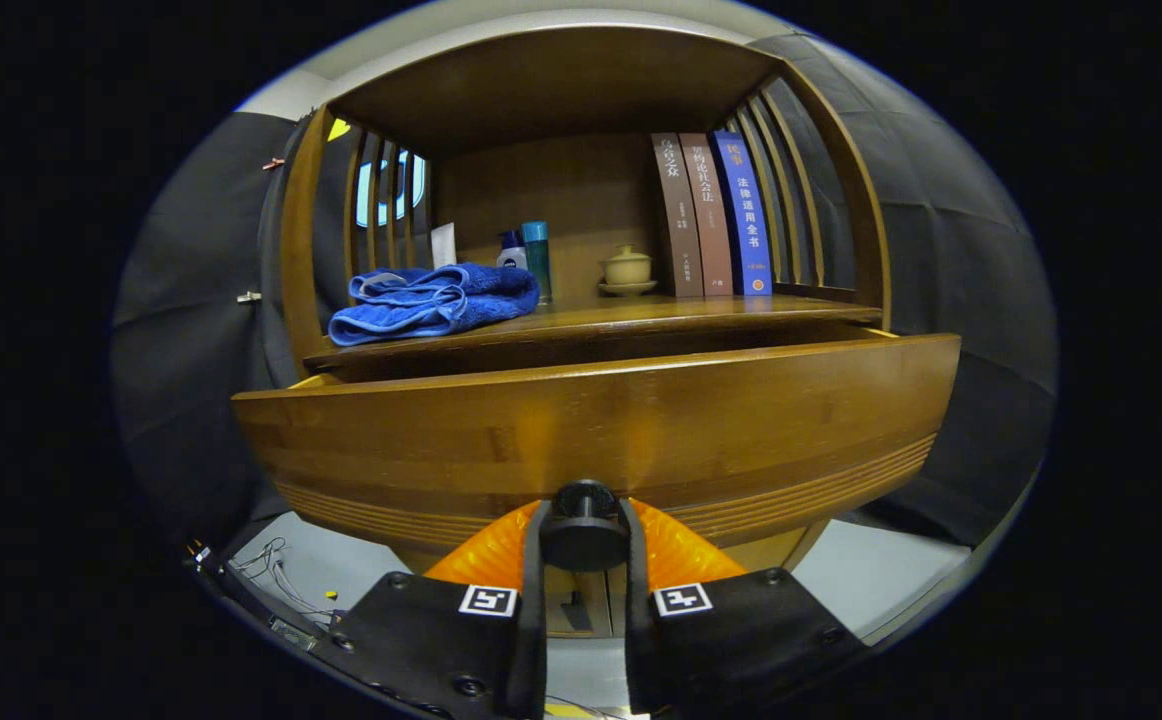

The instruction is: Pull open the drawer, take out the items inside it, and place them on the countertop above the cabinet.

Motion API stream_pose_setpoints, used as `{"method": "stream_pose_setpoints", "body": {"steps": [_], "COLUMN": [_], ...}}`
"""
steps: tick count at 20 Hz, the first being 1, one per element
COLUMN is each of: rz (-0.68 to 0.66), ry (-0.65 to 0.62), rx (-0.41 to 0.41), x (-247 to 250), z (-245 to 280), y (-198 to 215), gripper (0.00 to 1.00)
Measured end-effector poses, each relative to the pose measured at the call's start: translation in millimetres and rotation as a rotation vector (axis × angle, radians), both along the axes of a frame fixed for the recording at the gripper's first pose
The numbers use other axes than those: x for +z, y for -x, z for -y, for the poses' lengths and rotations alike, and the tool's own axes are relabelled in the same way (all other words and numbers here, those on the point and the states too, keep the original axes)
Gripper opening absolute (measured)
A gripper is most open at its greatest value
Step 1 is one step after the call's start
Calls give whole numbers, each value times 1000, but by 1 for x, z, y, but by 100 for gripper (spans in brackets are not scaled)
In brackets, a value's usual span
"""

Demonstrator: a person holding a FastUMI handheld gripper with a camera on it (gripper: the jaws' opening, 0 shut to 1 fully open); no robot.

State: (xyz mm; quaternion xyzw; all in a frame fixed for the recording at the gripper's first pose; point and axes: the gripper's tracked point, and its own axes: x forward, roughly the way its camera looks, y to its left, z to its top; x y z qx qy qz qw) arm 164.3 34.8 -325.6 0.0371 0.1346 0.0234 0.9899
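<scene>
A wooden drawer (601, 420) stands pulled partly out of the cabinet, its front panel close ahead of me. Its round dark knob (584, 525) sits between my fingers, and my gripper (584, 540) is shut on it, one finger pressing each side. The drawer's inside is hidden behind the front panel. Above it lies the wooden countertop (661, 318) inside a curved shelf frame. On the countertop rest a folded blue towel (431, 300), a small white and blue bottle (511, 252), a teal bottle (537, 258), a lidded cream cup on a saucer (627, 270) and three upright books (711, 215).
Slatted wooden sides (381, 215) close the shelf on the left and right, and a wooden top (551, 80) covers it. A pale floor (881, 575) lies below the cabinet, with loose cables (266, 560) on the left. Black cloth walls surround the booth.
</scene>
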Motion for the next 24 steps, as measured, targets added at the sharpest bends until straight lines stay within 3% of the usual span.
{"method": "stream_pose_setpoints", "body": {"steps": [8, 13, 15, 19, 24], "rz": [-15, -32, -63, -137, -185], "ry": [-1, 17, 18, 5, 51], "rx": [5, 16, 11, 36, 75], "x": [-3, -5, -8, 10, 79], "z": [3, 3, 10, 16, 33], "y": [56, 62, 66, 82, 98], "gripper": [35, 36, 50, 100, 99]}}
